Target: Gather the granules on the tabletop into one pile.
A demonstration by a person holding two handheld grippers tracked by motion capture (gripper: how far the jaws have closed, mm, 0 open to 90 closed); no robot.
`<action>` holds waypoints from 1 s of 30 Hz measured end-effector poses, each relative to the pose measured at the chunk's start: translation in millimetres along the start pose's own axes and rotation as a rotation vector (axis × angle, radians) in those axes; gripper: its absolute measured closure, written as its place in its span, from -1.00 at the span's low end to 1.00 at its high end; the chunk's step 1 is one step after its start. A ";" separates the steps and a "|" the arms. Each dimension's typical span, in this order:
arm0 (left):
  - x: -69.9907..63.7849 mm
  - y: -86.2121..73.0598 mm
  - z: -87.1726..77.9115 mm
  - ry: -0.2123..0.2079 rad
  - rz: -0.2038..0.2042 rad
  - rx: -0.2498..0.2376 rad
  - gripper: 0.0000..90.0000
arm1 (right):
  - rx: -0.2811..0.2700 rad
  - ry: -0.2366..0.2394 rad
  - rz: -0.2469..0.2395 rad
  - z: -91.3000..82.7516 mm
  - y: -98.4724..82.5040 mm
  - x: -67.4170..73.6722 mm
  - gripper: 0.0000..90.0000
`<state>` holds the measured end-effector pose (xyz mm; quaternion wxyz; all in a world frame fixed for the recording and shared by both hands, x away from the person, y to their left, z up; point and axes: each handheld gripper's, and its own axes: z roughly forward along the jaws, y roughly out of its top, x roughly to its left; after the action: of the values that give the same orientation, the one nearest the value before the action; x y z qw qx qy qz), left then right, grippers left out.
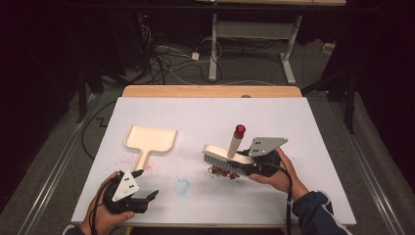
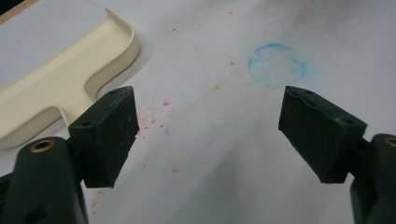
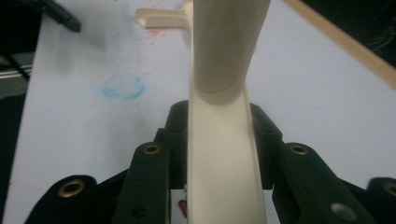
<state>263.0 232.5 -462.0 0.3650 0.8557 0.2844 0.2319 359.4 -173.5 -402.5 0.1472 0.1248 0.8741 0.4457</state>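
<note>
Hand brush (image 1: pixel 222 155), cream plastic with grey bristles and a red-capped handle, right of centre in the high view, clamped at the handle base by the right gripper (image 1: pixel 254 159), bristles down against a small heap of red crumbs (image 1: pixel 222 171); likely light, rigid in the body, springy in the bristles, best taken low on the handle. Cream dustpan (image 1: pixel 149 139) left of centre, probably light and prone to sliding, handle toward the left gripper (image 1: pixel 147 196), jaws spread wide, holding nothing. Bare white table (image 1: pixel 303 137) all round, near edge close below both hands.
</note>
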 end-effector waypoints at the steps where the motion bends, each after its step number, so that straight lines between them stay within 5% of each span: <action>1: 0.2 0.0 0.1 0.000 -0.003 -0.002 -0.57 | -0.003 -0.032 -0.001 -1.6 1.4 -2.0 0.49; 2: 0.3 0.1 0.3 0.002 -0.002 -0.002 -0.57 | -0.006 -0.092 -0.001 -2.8 3.3 -6.4 0.49; 7: 0.7 -0.2 1.6 -0.002 -0.014 0.007 -0.57 | 0.014 -0.210 -0.006 9.3 2.1 -16.2 0.49; 13: -0.5 -0.4 2.8 -0.005 -0.010 0.014 -0.57 | 0.092 -0.283 -0.048 37.2 -6.1 -20.0 0.49; 17: 0.0 -1.1 3.2 -0.001 0.000 0.013 -0.57 | 0.122 -0.273 -0.070 45.9 -10.2 -17.9 0.49; 22: -0.9 -1.4 2.8 -0.009 -0.007 0.019 -0.57 | 0.106 -0.195 -0.107 48.1 -13.2 -10.0 0.49; 30: -1.3 -0.8 2.1 -0.009 -0.002 0.017 -0.57 | 0.076 -0.090 -0.186 29.3 -14.8 4.6 0.49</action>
<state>263.1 231.1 -464.2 0.3592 0.8596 0.2854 0.2252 364.7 -158.7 -431.6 0.2221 0.0686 0.8906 0.3909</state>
